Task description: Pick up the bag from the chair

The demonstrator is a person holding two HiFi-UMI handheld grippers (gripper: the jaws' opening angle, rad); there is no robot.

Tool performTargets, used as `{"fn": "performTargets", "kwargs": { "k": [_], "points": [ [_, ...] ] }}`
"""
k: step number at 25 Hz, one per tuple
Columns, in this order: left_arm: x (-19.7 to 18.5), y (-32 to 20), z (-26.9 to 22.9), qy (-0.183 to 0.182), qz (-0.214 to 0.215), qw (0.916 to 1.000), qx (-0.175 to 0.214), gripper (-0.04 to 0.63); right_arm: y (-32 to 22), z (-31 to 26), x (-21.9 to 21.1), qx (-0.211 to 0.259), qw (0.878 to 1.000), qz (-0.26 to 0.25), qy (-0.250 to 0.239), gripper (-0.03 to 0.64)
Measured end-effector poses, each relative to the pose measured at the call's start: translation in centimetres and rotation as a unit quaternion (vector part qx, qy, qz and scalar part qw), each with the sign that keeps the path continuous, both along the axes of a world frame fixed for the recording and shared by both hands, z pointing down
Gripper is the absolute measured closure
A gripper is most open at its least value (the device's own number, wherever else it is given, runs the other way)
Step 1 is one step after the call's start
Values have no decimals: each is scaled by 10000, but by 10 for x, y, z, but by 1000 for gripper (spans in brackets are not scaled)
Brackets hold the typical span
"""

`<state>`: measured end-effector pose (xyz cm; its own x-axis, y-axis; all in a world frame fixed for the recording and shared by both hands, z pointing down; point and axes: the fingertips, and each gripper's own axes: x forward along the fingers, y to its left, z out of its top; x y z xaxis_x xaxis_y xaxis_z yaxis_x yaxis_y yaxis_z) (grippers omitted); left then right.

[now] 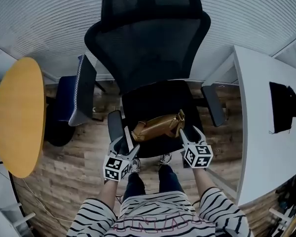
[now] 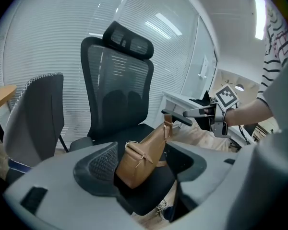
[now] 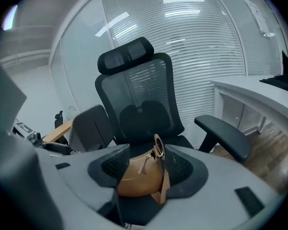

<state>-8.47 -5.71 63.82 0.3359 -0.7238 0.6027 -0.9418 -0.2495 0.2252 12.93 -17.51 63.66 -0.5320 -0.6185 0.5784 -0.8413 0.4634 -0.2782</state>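
**Head view.** A black mesh office chair with headrest (image 1: 148, 48) stands in the middle of a wooden floor. A tan leather bag (image 1: 155, 126) lies across the near edge of its seat. The left gripper (image 1: 126, 143) meets the bag's left end and the right gripper (image 1: 190, 134) meets its right end. Each gripper is held by an arm in a striped sleeve. A round yellow wooden table (image 1: 19, 115) lies at the far left, with a grey-backed second chair (image 1: 84, 90) between it and the office chair. A long white desk (image 1: 261, 132) runs along the right.

**Left gripper view.** The 2 jaws are pressed onto the bag (image 2: 141, 157), whose end fills the gap between them. The bag rises toward the far right, where the right gripper (image 2: 189, 113) reaches in beside its strap end. It cannot be told whether the bag touches the seat.

**Right gripper view.** The 2 jaws pinch the bag (image 3: 139, 176) at its ring end. A flat brown strap (image 3: 164, 186) hangs down against the right-hand jaw. The chair's right armrest (image 3: 223, 133) juts out to the right, with the white desk (image 3: 259, 92) behind it.
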Motion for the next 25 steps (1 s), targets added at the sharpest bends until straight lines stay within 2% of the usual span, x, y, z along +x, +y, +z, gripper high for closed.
{"fn": "performTargets", "kwargs": {
  "k": [7,11,18,21,25],
  "points": [
    [-6,-8,26,-33,-472,9989,6,291,-40,39,-10,-11,9992,-386,71,389],
    [-4,-19,38,-73,-507,9987,67,290,-57,55,-21,-105,9983,-533,-188,355],
    [-1,-37,60,-178,-386,9990,160,278,-64,86,-36,-514,9943,-829,-434,348],
    [6,-42,67,50,-388,9992,63,279,-61,96,-40,-627,9924,-938,-485,348],
    [6,-49,67,638,-985,9931,-53,279,-61,100,-43,-765,9910,-882,-655,350]
  ]
}}
